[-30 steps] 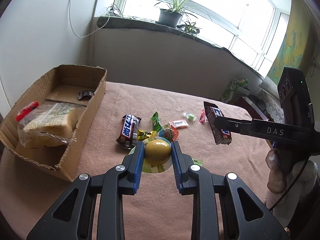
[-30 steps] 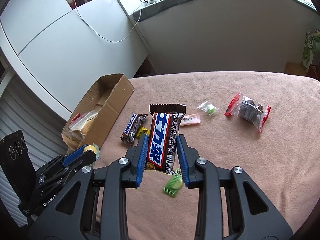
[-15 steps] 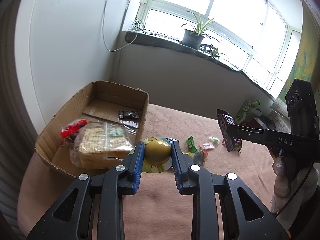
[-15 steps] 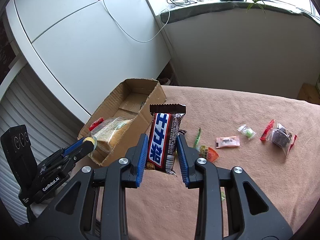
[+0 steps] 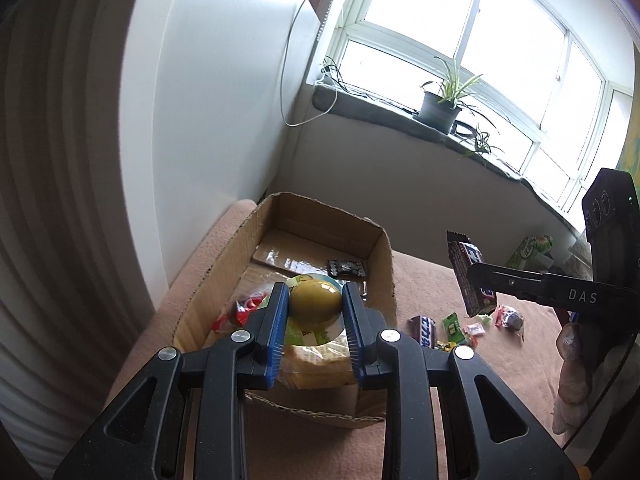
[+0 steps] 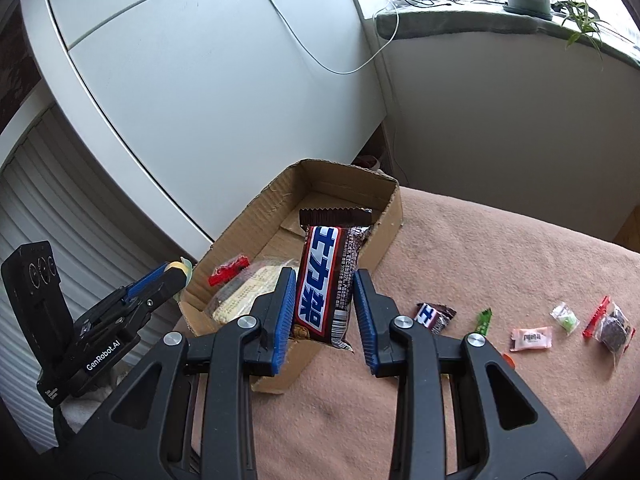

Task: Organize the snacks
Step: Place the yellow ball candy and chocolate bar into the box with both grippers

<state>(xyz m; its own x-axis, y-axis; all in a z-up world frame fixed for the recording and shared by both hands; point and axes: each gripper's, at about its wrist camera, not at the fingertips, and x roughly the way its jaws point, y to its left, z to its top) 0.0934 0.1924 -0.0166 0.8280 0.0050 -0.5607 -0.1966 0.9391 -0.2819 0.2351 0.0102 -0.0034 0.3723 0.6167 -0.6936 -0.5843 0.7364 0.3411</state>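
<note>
My left gripper (image 5: 314, 308) is shut on a yellow round jelly cup (image 5: 315, 305) and holds it above the near end of the open cardboard box (image 5: 382, 240). My right gripper (image 6: 325, 304) is shut on a brown chocolate bar (image 6: 328, 280) with blue letters, held upright over the box's right wall (image 6: 390, 220). In the box lie a bagged loaf (image 6: 244, 292), a red-wrapped snack (image 6: 228, 274) and a small dark packet (image 5: 346, 268). The right gripper with its bar also shows in the left wrist view (image 5: 474, 280). The left gripper also shows in the right wrist view (image 6: 176, 270).
Loose snacks lie on the pink cloth right of the box: a second chocolate bar (image 6: 434, 316), a green packet (image 6: 484, 320), a pink candy (image 6: 532, 338), a clear green candy (image 6: 565, 318), a red-edged dark packet (image 6: 612, 328). White wall and cabinet stand behind the box.
Both grippers have moved left, away from the loose snacks and to the cardboard box, each still holding its snack. The box now fills the middle of both views.
</note>
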